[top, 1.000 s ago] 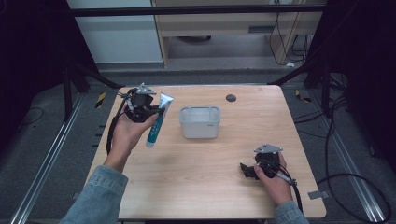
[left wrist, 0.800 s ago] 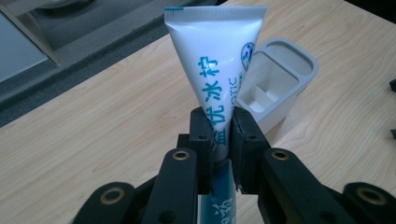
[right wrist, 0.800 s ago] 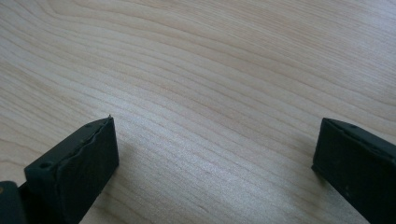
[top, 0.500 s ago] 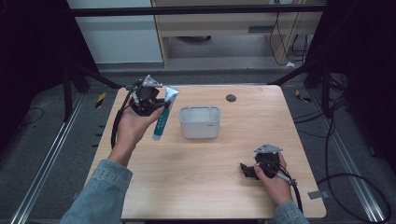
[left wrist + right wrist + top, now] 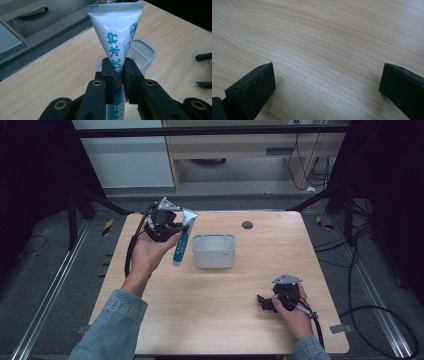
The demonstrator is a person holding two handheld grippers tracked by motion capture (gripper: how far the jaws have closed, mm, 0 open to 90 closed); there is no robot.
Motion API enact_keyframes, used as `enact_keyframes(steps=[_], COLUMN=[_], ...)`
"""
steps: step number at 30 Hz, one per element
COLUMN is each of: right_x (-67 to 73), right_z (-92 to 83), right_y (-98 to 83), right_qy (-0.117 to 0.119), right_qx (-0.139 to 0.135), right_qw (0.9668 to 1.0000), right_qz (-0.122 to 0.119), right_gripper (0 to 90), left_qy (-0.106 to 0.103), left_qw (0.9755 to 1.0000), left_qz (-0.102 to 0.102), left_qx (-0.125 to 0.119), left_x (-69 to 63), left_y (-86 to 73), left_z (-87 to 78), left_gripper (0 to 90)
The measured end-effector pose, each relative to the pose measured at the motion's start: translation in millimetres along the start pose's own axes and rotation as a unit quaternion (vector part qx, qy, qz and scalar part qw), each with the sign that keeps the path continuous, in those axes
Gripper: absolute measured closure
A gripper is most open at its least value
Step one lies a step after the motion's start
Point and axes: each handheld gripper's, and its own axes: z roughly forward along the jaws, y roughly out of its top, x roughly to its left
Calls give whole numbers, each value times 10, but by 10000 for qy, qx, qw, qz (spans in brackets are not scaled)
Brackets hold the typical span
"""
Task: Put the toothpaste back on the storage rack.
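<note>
A white and teal tube (image 5: 182, 240) hangs in the air over the table's back left, its flat crimped end up. My left gripper (image 5: 176, 227) is shut on the tube, and in the left gripper view the black jaws pinch the tube (image 5: 117, 47) at its middle. Just right of it stands a grey-white rectangular cup (image 5: 214, 251), open at the top, and the same cup (image 5: 141, 53) appears behind the tube. My right gripper (image 5: 261, 303) rests low at the table's front right, open, with bare wood between its jaws (image 5: 325, 82).
A small dark round disc (image 5: 247, 225) lies near the back edge of the wooden table (image 5: 210, 315). Metal rails and cables run along the floor on both sides. The other gripper's jaw tips (image 5: 203, 70) show at the right of the left gripper view.
My left gripper has carried the tube rightward and a little back, closer to the cup. The right gripper has stayed where it was.
</note>
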Motion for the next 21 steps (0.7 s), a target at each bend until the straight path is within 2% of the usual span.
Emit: enact_keyframes(steps=[8,12,17,19,21], right_x=[0,1,1,0,0], right_z=[0,0,-1,0,-1], right_y=[0,0,0,0,0], right_qy=[-1,0,0,-1,-2], right_qx=[1,3,8,2,7], right_qw=[10000,10000,10000,10000,10000], right_qz=[2,1,2,1,-2], right_gripper=[4,4,4,4,4], left_qy=[-40,-62,-209,-156,-196], left_qw=[9999,9999,9997,9997,9997], left_qz=[104,116,95,146,103], left_qx=[-63,-93,-109,-89,-122], left_x=[-85,-128,-187,-200,-182], left_y=[92,132,163,189,192], left_z=[-3,39,90,125,143], left_gripper=[802,802,802,802,802])
